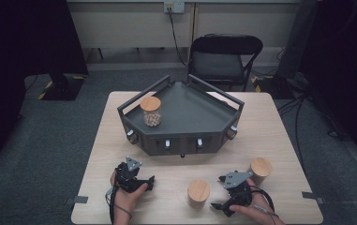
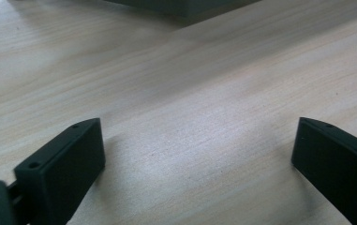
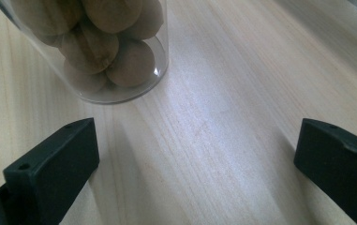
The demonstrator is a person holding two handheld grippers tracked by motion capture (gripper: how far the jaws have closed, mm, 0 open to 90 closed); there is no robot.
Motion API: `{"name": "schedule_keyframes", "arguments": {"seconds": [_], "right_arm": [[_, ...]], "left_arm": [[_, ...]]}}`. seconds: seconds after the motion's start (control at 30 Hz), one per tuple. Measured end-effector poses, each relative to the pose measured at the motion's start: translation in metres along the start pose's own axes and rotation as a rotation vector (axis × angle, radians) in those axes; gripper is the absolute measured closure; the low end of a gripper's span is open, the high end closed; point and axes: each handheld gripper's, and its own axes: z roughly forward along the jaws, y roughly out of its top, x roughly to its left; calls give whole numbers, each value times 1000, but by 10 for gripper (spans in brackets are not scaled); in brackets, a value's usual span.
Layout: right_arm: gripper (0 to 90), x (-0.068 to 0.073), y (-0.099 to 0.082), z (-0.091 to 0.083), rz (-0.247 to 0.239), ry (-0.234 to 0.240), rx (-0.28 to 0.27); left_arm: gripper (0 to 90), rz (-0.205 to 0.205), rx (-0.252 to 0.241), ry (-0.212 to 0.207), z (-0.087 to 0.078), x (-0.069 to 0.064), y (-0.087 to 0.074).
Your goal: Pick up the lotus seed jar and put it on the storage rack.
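Both hand-held grippers, left (image 1: 149, 182) and right (image 1: 217, 192), rest released on my pale wooden tabletop (image 1: 279, 140).
Nearest my right one stands a clear, wooden-lidded jar of round nuts (image 3: 101, 47), untouched.

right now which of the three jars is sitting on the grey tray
The jar at the tray's back left corner. The other two stand on the bare table by the person's right tongs.

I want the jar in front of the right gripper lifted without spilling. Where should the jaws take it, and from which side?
Probably the clear glass wall of the jar, below its wooden lid, approached level from the right gripper's side. It stands upright, round and straight-sided, with bare table around it; the jaws stand open, apparently wide enough.
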Motion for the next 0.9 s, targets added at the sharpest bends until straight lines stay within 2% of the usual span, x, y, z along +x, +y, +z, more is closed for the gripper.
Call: {"name": "schedule_keyframes", "arguments": {"seconds": [0.17,0.9], "right_arm": [[0,0,0,0,0,0,0],[0,0,0,0,1,0,0]], "left_arm": [[0,13,-23,-5,0,1,-6],[0,7,-23,2,0,-1,-7]]}}
